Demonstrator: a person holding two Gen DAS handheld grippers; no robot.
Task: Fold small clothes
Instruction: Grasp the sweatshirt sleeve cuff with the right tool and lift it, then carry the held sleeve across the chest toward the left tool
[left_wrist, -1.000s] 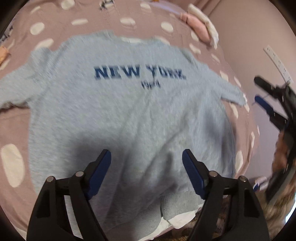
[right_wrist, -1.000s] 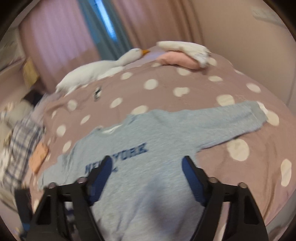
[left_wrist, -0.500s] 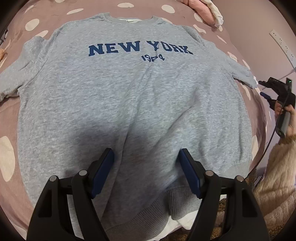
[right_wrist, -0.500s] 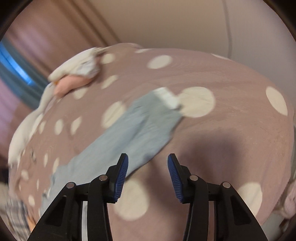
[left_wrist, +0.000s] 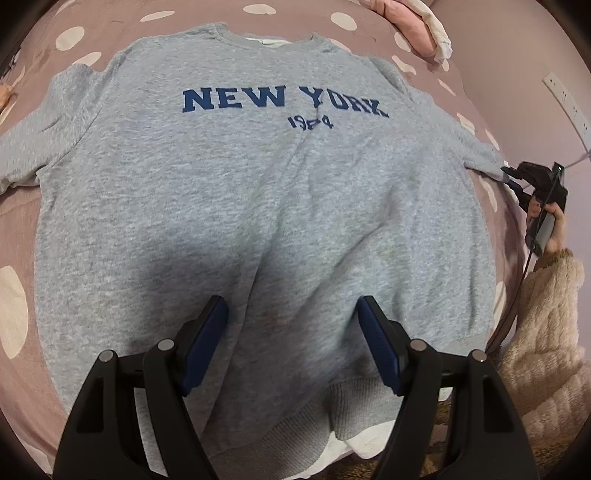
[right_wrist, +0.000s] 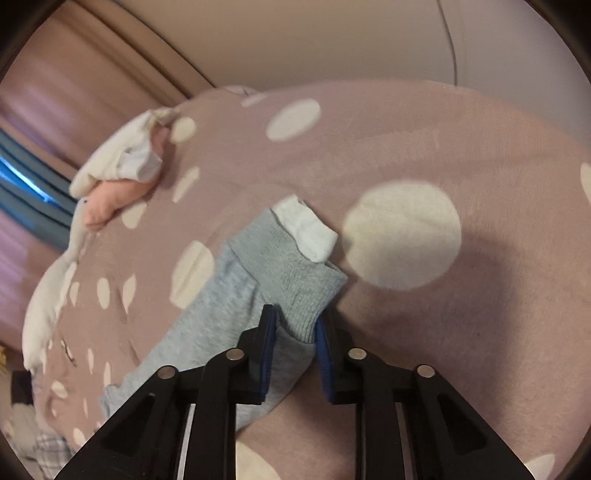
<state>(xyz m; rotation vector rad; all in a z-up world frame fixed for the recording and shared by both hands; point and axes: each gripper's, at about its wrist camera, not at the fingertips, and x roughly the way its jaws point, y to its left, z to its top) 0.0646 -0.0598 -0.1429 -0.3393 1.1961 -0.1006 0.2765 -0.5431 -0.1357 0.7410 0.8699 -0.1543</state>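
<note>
Sweatshirt (left_wrist: 258, 206) spread face-up on dotted bedspread (right_wrist: 443, 140); cuff (right_wrist: 299, 295) pinched between just-closing right gripper (right_wrist: 295, 332) pads, sleeve running leftward toward body. Left gripper (left_wrist: 291, 339) spread, hovering over hem.

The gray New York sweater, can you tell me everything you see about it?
The sweater is soft-looking heathered gray knit, with dark blue letters reading NEW YORK and a small partly creased number beneath. It has a ribbed neckband, hem and cuffs, and white fabric peeks from the neck, hem and sleeve end. It lies front-up, spread on the polka-dot bedspread, sleeves out. The right gripper has just closed on one cuff; the left gripper hovers open above the hem.
</note>
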